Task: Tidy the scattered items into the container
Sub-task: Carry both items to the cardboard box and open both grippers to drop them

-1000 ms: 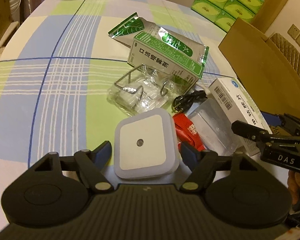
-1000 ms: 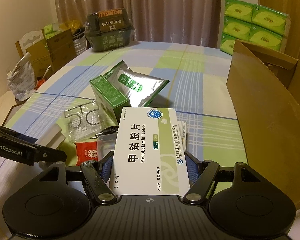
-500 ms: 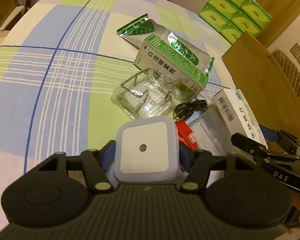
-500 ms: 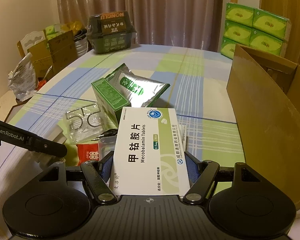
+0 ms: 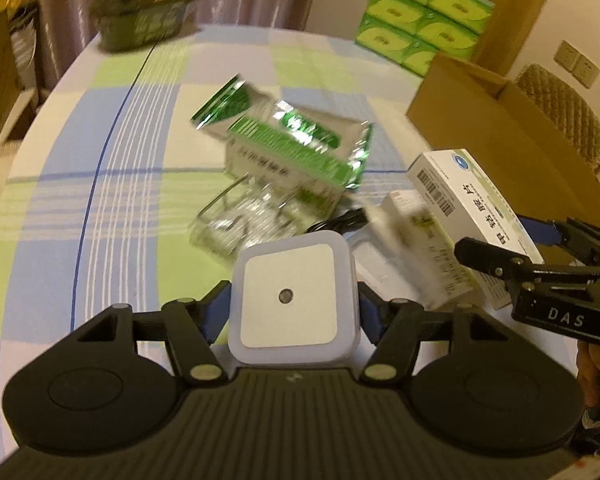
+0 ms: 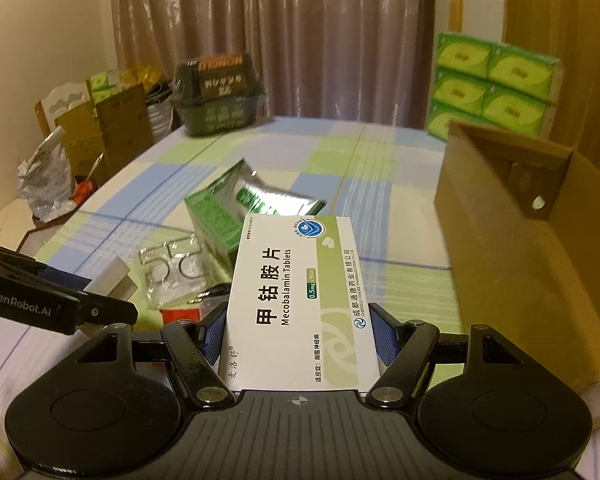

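Note:
My left gripper (image 5: 294, 298) is shut on a white square night light (image 5: 288, 300) and holds it above the checked tablecloth. My right gripper (image 6: 298, 320) is shut on a white and green tablet box (image 6: 300, 288), raised beside the open cardboard box (image 6: 520, 264) on the right. On the table lie a green foil pouch (image 5: 312, 128), a green and white carton (image 5: 276, 156), a clear pack with metal hooks (image 5: 236, 220), a black cable (image 5: 340, 220), another white carton (image 5: 420, 240) and a red packet (image 6: 180, 314).
A dark green basket (image 6: 220, 96) stands at the table's far end. Green tissue packs (image 6: 496, 84) are stacked behind the cardboard box. Cartons and bags (image 6: 80, 136) crowd the floor to the left. A wicker chair (image 5: 568, 120) stands behind the box.
My left gripper's jaws closed on the night light and lifted it off the table. The right gripper rose a little with the tablet box, towards the cardboard box.

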Tool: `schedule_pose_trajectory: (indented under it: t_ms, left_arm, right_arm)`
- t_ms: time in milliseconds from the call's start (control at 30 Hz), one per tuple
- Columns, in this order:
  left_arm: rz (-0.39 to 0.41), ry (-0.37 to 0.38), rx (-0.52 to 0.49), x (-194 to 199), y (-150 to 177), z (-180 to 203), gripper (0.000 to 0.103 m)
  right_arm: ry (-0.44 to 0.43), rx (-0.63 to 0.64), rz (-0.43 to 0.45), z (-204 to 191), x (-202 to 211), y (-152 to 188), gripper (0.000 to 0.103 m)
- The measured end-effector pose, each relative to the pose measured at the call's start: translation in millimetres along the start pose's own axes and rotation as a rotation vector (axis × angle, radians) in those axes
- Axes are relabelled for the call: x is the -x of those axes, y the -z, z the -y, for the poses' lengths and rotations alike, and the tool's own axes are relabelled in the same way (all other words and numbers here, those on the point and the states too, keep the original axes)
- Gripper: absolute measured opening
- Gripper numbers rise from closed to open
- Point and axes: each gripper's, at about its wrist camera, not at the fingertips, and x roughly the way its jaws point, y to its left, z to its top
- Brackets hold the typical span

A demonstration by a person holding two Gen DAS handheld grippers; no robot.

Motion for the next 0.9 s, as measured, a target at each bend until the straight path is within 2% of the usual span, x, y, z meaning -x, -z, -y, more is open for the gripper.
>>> schedule_pose_trajectory:
  t_ms: [233,433,700,900]
  left_arm:
    - [0.056,0.039,-0.069,23.7,-19.1,51.1,0.060]
    - [0.083,0.098,-0.134,27.9,-37.6,111.1,0.060]
    - [0.104,0.192,-0.241,10.4,-68.6,208.5,0.060]
    - [0.083,0.216,-0.320,-17.2,-81.8,263.7,0.060]
  right_arm:
    - [0.064,-0.013,0.076,23.2,45.2,-13.2,0.068]
    - [0.151,-0.045,0.142,67.7,86.6,-23.1,0.068]
    - [0.273,-0.104,0.170,149.4,119.2,-27.9,0.068]
    - [0.305,-0.144,0.152,197.4,120.3,-18.1,0.068]
